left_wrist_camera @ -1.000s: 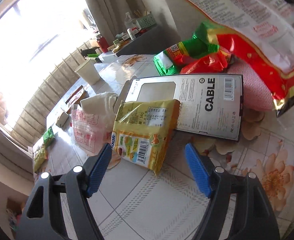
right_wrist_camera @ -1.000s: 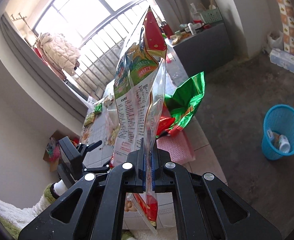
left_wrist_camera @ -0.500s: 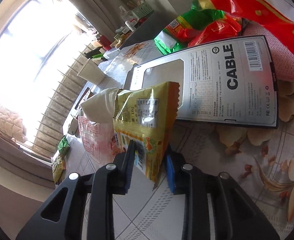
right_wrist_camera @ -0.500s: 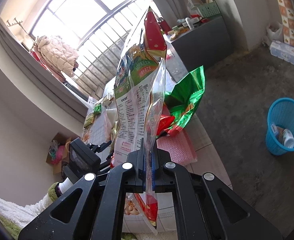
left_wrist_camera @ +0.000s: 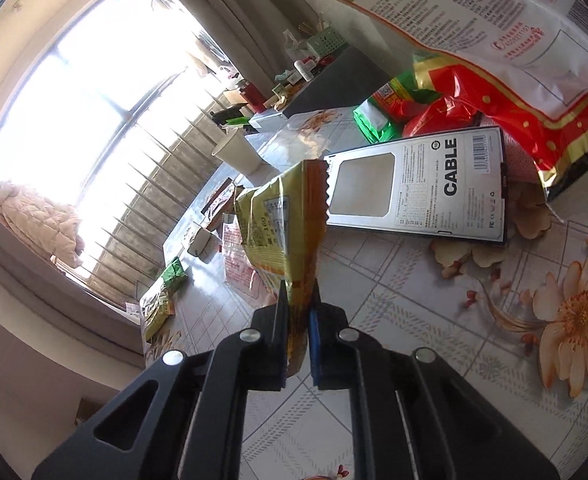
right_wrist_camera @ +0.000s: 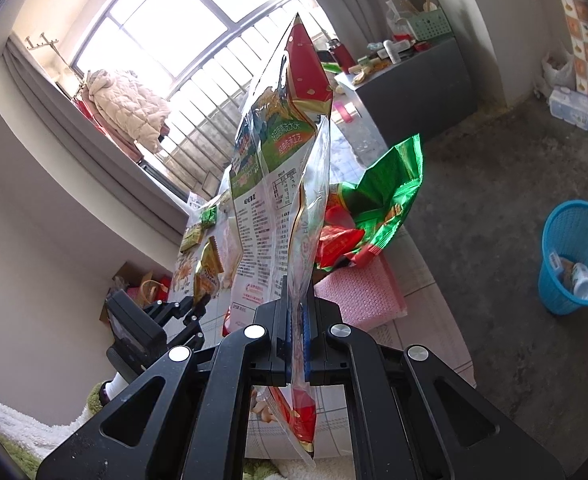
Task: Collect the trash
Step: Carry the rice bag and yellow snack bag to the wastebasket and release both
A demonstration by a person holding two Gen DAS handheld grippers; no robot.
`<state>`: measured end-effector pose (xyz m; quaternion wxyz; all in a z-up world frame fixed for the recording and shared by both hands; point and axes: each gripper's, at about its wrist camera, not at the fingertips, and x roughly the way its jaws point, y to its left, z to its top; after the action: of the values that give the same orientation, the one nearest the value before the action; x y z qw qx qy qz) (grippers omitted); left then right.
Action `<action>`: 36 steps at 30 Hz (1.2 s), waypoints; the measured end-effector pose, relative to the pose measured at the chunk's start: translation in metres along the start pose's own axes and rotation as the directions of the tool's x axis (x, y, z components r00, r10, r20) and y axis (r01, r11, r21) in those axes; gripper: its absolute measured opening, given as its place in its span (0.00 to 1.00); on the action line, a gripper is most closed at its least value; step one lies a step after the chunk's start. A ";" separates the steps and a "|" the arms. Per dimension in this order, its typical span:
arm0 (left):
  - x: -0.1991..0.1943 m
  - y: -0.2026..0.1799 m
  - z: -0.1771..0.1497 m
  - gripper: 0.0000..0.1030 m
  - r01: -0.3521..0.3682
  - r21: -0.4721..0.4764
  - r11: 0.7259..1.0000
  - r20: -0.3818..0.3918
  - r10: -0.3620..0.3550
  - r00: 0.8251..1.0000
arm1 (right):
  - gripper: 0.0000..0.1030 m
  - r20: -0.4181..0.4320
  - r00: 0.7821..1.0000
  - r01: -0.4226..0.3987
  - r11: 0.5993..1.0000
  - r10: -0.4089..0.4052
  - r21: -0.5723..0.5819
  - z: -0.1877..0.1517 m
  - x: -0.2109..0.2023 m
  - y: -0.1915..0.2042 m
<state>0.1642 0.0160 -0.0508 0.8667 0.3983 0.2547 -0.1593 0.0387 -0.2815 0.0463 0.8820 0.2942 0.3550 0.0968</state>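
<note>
The left claw (left_wrist_camera: 297, 300) pinched a crinkled yellow snack wrapper (left_wrist_camera: 281, 220); the right claw (right_wrist_camera: 297, 300) clamped a tall red-and-white printed bag (right_wrist_camera: 281, 168).

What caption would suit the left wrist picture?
Left claw pinches a yellow snack wrapper above a flowered tablecloth.

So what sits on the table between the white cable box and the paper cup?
In the left wrist view, only bare floral tablecloth between cable box and paper cup.
</note>
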 end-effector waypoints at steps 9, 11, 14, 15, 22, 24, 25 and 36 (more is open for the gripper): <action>-0.074 0.038 0.019 0.08 0.111 -0.243 0.964 0.107 -0.087 0.990 | 0.03 0.118 0.993 0.013 1.000 -0.016 0.018 -0.012 -0.052 -0.018; -0.087 0.040 0.034 0.08 0.177 -0.281 0.943 0.160 -0.136 0.978 | 0.02 0.160 0.987 0.024 0.999 -0.030 0.040 -0.014 -0.070 -0.027; -0.105 0.036 0.063 0.07 0.302 -0.298 0.906 0.250 -0.231 0.940 | 0.03 0.234 0.968 0.075 0.994 -0.092 0.082 -0.019 -0.105 -0.046; -0.109 0.032 0.075 0.08 0.343 -0.292 0.893 0.274 -0.265 0.924 | 0.03 0.255 0.959 0.097 0.990 -0.121 0.104 -0.022 -0.116 -0.054; -0.127 -0.032 0.174 0.08 0.578 -0.145 0.803 0.371 -0.497 0.784 | 0.03 0.346 0.837 0.329 0.895 -0.424 0.303 -0.043 -0.184 -0.124; -0.125 -0.059 0.205 0.08 0.645 -0.109 0.757 0.360 -0.574 0.735 | 0.03 0.342 0.791 0.385 0.847 -0.507 0.366 -0.050 -0.193 -0.145; -0.122 -0.074 0.221 0.08 0.675 -0.092 0.732 0.351 -0.611 0.710 | 0.03 0.330 0.770 0.412 0.821 -0.545 0.395 -0.052 -0.195 -0.157; -0.015 -0.287 0.363 0.08 0.839 -0.082 0.538 -0.041 -0.843 0.536 | 0.03 0.165 0.745 0.437 0.659 -0.647 0.612 -0.058 -0.144 -0.294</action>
<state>0.1286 -0.4444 -0.0165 0.6835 0.2101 0.4513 -0.5340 -0.1170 -0.5478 -0.0776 0.8000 0.4187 0.2674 -0.3364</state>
